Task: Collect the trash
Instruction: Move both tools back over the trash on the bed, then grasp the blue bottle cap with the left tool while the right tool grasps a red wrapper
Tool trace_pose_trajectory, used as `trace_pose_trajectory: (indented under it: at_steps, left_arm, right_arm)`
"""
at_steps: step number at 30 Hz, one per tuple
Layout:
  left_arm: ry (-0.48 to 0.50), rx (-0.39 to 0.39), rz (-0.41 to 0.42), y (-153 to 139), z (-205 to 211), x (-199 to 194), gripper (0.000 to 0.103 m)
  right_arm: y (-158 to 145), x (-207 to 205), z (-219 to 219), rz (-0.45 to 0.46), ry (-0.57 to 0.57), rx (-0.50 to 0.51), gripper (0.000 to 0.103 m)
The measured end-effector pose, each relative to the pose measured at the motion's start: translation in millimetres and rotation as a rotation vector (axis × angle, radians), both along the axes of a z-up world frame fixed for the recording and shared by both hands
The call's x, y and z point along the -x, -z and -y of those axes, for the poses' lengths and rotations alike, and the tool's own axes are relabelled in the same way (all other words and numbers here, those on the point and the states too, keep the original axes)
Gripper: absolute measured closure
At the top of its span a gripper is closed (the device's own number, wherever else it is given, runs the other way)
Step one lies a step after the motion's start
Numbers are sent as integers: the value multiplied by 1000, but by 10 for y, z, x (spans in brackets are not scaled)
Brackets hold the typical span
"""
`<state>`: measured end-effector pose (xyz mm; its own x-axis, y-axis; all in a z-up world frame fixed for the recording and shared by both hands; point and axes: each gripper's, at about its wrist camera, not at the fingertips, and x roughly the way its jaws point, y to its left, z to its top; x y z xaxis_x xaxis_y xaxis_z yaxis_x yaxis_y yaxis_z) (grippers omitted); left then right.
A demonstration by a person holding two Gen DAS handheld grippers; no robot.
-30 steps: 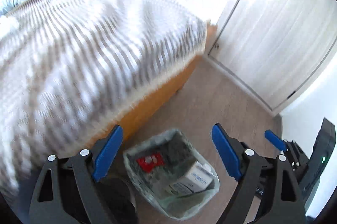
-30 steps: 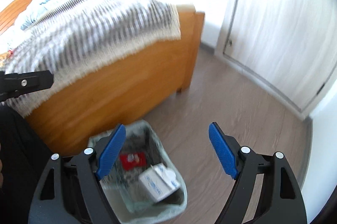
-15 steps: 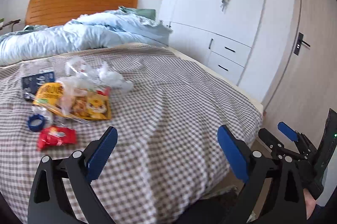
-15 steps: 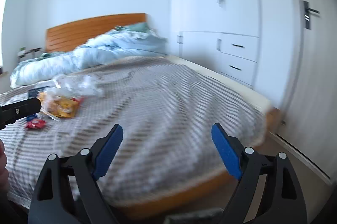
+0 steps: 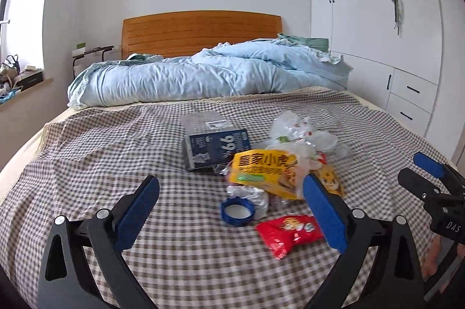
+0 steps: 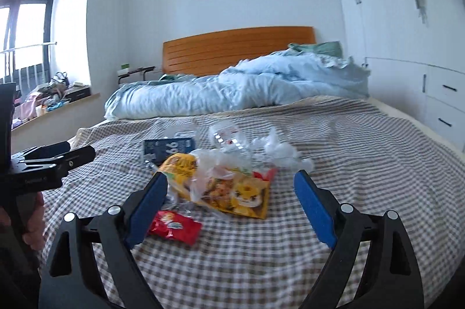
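A pile of trash lies on the checked bed cover (image 5: 116, 152): a red packet (image 5: 290, 233), a blue ring lid (image 5: 237, 211), a yellow snack bag (image 5: 264, 172), a dark blue carton (image 5: 216, 149) and crumpled clear plastic (image 5: 296, 131). My left gripper (image 5: 229, 184) hangs short of the pile, its jaws opening with nothing between them. In the right wrist view the red packet (image 6: 174, 227) and yellow bag (image 6: 226, 187) lie just ahead of my right gripper (image 6: 231, 177), whose jaws are also opening and hold nothing.
A rumpled light blue duvet (image 5: 203, 76) fills the far half of the bed below a wooden headboard (image 5: 200, 30). White wardrobes with drawers (image 5: 407, 94) line the right wall. A cluttered window sill (image 6: 55, 100) runs along the left.
Both views swung up from the lined bin on the floor to the bed top. The bin has left view and the trash pile has come to the centre, closer than half a second ago.
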<state>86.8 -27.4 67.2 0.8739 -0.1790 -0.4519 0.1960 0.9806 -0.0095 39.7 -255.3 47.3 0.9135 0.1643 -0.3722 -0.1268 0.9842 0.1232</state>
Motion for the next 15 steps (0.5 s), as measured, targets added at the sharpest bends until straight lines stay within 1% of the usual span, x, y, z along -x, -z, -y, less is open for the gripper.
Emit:
trace_pose_trajectory:
  at_steps: [2, 4, 6, 8, 11, 13, 15]
  left_arm:
    - [-41, 33, -17, 90, -148, -54, 7]
    - [-46, 71, -65, 195, -265, -102, 7]
    - [-53, 88, -102, 339, -391, -129, 7]
    - [-95, 53, -160, 506, -448, -169, 7]
    - [-137, 20, -231, 630, -454, -261, 7]
    - [-139, 18, -228, 654, -434, -264, 7]
    - [-136, 1, -221, 653, -418, -256, 7]
  right_arm:
    - [113, -123, -210, -17, -43, 18, 18]
    - [297, -147, -389, -36, -119, 57, 18]
    - [495, -182, -521, -101, -159, 117, 18]
    - [603, -233, -551, -152, -194, 99, 18]
    - [679, -330, -573, -202, -194, 90, 18]
    - [727, -405, -584, -248, -201, 75, 18]
    - [774, -494, -622, -304, -213, 82, 18]
